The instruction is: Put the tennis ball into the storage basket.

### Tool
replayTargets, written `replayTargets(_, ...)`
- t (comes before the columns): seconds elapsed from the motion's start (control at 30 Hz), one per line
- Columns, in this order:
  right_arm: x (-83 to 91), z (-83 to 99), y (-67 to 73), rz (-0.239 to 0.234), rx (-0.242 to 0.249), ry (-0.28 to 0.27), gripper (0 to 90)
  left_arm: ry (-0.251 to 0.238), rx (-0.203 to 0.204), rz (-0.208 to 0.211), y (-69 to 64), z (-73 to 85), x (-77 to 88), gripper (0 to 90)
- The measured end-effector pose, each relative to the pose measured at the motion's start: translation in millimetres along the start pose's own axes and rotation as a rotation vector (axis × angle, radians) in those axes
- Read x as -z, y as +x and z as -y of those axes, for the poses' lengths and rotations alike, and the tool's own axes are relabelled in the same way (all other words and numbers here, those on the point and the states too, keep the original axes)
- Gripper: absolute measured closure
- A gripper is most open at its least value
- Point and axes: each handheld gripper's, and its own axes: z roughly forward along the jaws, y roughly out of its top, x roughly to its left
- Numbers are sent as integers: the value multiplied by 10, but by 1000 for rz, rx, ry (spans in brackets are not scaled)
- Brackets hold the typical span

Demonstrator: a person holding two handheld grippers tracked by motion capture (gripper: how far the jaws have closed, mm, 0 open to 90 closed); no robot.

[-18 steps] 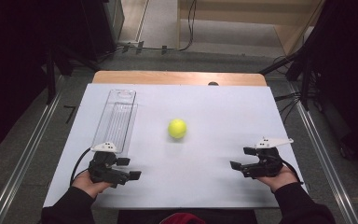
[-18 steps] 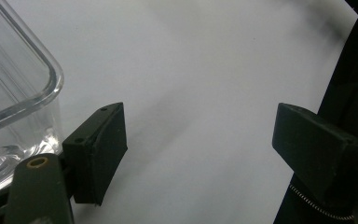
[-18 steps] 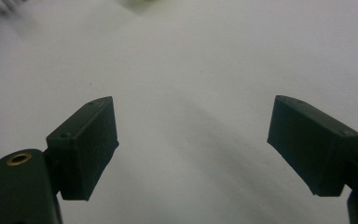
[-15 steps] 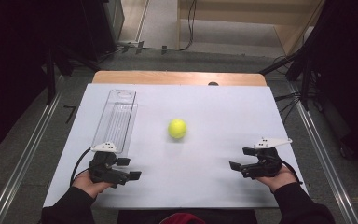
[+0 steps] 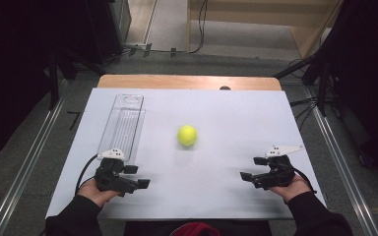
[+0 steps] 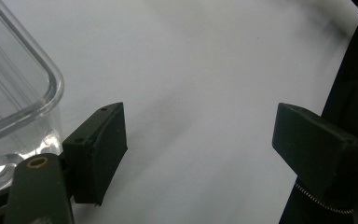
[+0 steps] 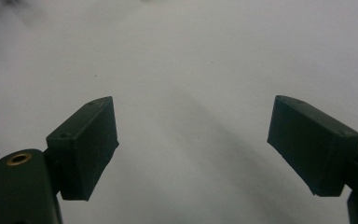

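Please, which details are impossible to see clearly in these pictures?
- Clear tray: high view is too small to tell whether it holds anything; left gripper view's edge cuts it off.
- Small dark thing at the table's far edge: too small to identify.
- Tennis ball: markings blurred.

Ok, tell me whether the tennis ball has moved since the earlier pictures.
No. The tennis ball lies at the same spot on the white table, the same way right of the clear plastic tray in the high view.

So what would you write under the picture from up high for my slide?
Two hand-held grippers, left gripper and right gripper, wait open on a white table near a yellow ball and clear tray.
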Motion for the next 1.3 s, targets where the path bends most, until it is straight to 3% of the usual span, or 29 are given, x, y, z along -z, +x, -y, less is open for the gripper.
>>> replayTargets(0.13,-3,12,-4,-3,-22,3,139,13,-8,0,-2,5,-14,180)
replayTargets(0.7,-9,19,62,-8,-10,11,139,-6,-10,13,-27,32,21,180)
replayTargets(0.97,-26,23,56,-13,-4,18,139,6,-16,12,-34,11,4,180)
replayTargets(1.07,-23,25,58,-10,-6,16,139,16,4,14,-52,-11,8,181)
replayTargets(1.3,-23,27,68,-10,-4,16,139,-1,-1,18,-86,-51,2,182)
